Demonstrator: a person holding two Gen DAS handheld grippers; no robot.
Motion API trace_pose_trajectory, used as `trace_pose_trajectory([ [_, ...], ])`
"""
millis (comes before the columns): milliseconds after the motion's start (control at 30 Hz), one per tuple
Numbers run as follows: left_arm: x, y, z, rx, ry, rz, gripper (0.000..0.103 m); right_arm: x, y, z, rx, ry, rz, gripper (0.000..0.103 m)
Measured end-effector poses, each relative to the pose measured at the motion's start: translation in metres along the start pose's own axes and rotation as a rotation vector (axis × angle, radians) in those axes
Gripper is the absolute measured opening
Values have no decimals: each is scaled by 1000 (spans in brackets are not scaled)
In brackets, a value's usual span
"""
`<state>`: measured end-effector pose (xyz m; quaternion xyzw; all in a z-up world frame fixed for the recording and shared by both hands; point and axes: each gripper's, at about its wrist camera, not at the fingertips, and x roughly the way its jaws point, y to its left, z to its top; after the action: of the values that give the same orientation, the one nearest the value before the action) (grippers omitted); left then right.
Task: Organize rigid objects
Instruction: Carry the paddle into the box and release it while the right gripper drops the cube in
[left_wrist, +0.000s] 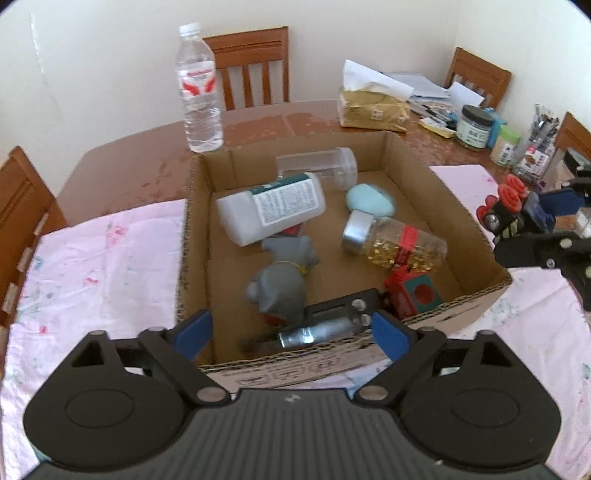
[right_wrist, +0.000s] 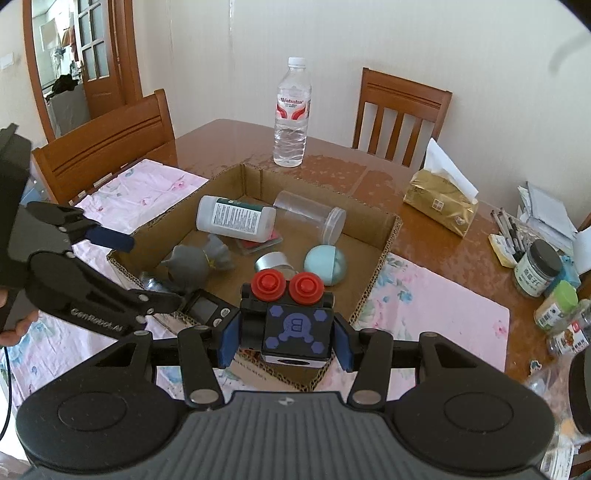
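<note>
Right claw (right_wrist: 284, 341) grips a toy cube (right_wrist: 295, 338), left claw (left_wrist: 291, 332) open; door only right-view

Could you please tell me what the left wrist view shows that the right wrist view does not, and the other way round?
Only the left wrist view shows the jar of gold bits with its red band and the red and green block, both inside the box.

Only the right wrist view shows the purple patterned face of the black toy, clamped in the right gripper, and the glazed wooden door.

Both show the cardboard box, white bottle, grey figure, water bottle and tissue pack.
</note>
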<state>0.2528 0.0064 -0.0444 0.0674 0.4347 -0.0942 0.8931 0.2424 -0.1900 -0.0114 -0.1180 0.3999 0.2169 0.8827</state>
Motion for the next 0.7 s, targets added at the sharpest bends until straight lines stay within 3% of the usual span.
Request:
trace_pose_trajectory([
  [300,-29,8,-4,-24,-114,23,102,26,-7,23,5,27,-12,56],
  [700,-53,10,-15,-44,-154,66,102,84,-24,44,105,129,-80,56],
])
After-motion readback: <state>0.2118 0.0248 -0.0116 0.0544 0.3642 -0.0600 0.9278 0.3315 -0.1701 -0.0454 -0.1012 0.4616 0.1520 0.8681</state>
